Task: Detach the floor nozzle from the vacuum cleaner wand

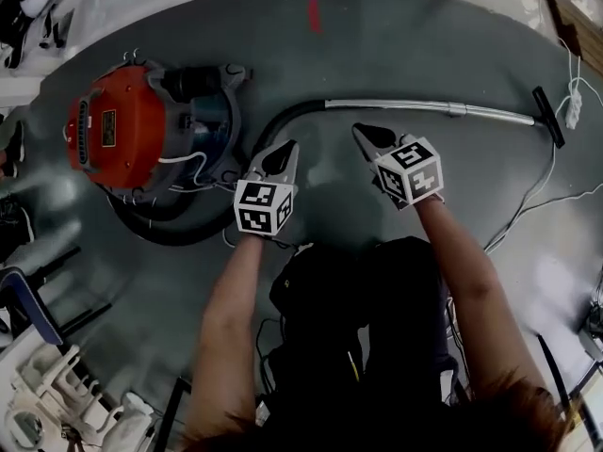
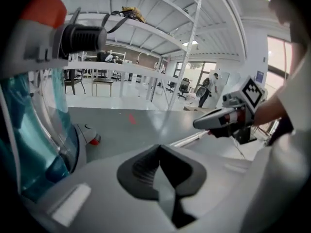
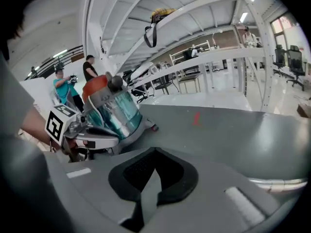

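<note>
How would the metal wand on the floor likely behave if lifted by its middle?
Probably stiff: the wand looks like a straight metal tube. It would likely tilt, since the nozzle weighs one end and the curved hose tugs the other. Its smooth, shiny surface may be slippery.

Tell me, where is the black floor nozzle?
In the head view the floor nozzle lies at the upper right, on the end of the silver wand, beside a white cable.
</note>
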A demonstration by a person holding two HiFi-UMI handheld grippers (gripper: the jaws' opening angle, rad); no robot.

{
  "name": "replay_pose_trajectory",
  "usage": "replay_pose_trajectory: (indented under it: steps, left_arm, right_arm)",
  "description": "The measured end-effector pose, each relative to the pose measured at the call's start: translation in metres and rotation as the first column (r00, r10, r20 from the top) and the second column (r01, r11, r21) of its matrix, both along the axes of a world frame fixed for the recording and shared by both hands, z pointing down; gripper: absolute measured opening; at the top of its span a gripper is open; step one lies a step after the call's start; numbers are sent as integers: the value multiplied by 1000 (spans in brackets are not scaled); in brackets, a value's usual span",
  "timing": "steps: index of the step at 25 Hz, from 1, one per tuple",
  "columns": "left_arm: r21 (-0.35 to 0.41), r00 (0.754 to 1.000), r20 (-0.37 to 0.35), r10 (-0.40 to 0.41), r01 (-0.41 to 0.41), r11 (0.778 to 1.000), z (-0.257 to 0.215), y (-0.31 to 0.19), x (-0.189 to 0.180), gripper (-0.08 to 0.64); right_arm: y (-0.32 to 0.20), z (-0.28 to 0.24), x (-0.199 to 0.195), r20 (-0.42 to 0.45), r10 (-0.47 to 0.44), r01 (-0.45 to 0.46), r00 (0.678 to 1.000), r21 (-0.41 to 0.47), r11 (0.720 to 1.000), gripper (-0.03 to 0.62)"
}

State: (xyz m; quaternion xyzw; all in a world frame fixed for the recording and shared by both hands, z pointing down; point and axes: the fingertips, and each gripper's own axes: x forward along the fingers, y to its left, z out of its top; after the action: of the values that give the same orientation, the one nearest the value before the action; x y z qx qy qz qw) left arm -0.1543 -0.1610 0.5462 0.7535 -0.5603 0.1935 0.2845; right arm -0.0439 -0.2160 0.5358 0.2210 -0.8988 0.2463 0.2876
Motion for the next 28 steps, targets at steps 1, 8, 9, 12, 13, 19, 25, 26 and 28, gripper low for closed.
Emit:
replay_pose_trajectory:
  steps: [1, 8, 9, 12, 13, 19, 25, 26, 28]
  left_arm:
    - [5, 1000, 11, 10, -10, 1000, 14, -4, -2, 11]
    - [50, 997, 35, 63, -65, 997, 87, -32, -1, 11]
    - [55, 996, 41, 77, -79, 995, 94, -36, 0, 11]
    - [58, 994, 61, 96, -100, 993, 111, -47, 2, 12]
    - [58, 993, 64, 96, -99, 993, 115, -50, 2, 12]
    - [85, 995, 72, 65, -71, 994, 136, -55, -5, 130]
    - [39, 977, 162, 140, -148, 988, 153, -53, -7, 186]
    - [41, 979, 153, 133, -141, 989, 152, -51, -7, 193]
    - [51, 981, 148, 127, -136, 989, 150, -45, -4, 193]
  right_arm:
    - [-4, 15, -3, -13, -29, 29, 999, 15, 999, -3]
    - [-28, 86, -22, -58, -156, 162, 986, 124, 979, -3]
    - [-33, 92, -23, -52, -155, 161, 987, 151, 975, -3]
    - [-43, 114, -25, -72, -178, 189, 981, 193, 963, -2]
    - [-44, 122, -26, -95, -197, 213, 976, 203, 956, -2]
    - [-41, 156, -33, -197, -300, 343, 933, 243, 907, 77]
    - [-40, 184, -35, -332, -374, 461, 866, 241, 854, 181]
    - [-38, 188, -36, -361, -392, 492, 846, 247, 835, 192]
    - [-39, 196, -37, -428, -411, 548, 805, 269, 792, 218]
